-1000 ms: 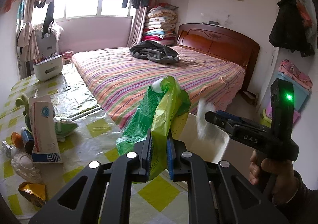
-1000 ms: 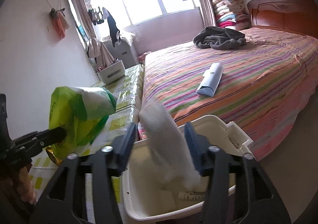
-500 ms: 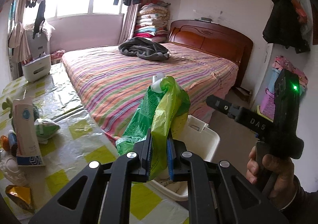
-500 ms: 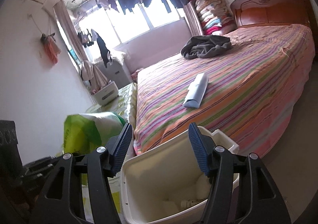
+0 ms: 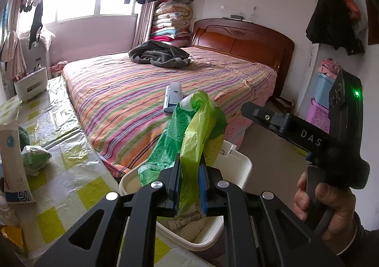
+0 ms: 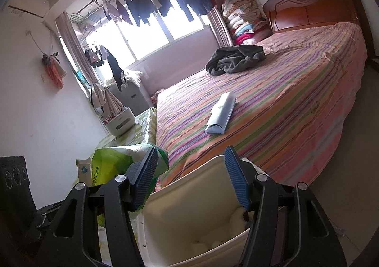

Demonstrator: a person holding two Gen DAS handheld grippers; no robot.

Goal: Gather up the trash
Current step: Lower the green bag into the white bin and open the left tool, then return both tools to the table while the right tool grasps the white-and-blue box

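Note:
My left gripper (image 5: pixel 189 186) is shut on a crumpled green plastic bag (image 5: pixel 191 134) and holds it above the near rim of a white trash bin (image 5: pixel 239 167). The bin holds white tissue and paper scraps. My right gripper (image 6: pixel 189 179) is open and empty above the same bin (image 6: pixel 189 215); it shows from the side in the left wrist view (image 5: pixel 251 110). The green bag (image 6: pixel 111 167) is left of my right gripper.
A table with a yellow-checked plastic cover (image 5: pixel 61 148) carries a white carton (image 5: pixel 11 160), a green-white wad (image 5: pixel 35 158) and gold foil (image 5: pixel 11 236). A striped bed (image 6: pixel 272 106) carries a white box (image 6: pixel 221 113) and a grey garment (image 6: pixel 234 58).
My right gripper let go of the white tissue, which dropped into the bin, and now stands open. My left gripper carried the green bag from over the table to over the bin.

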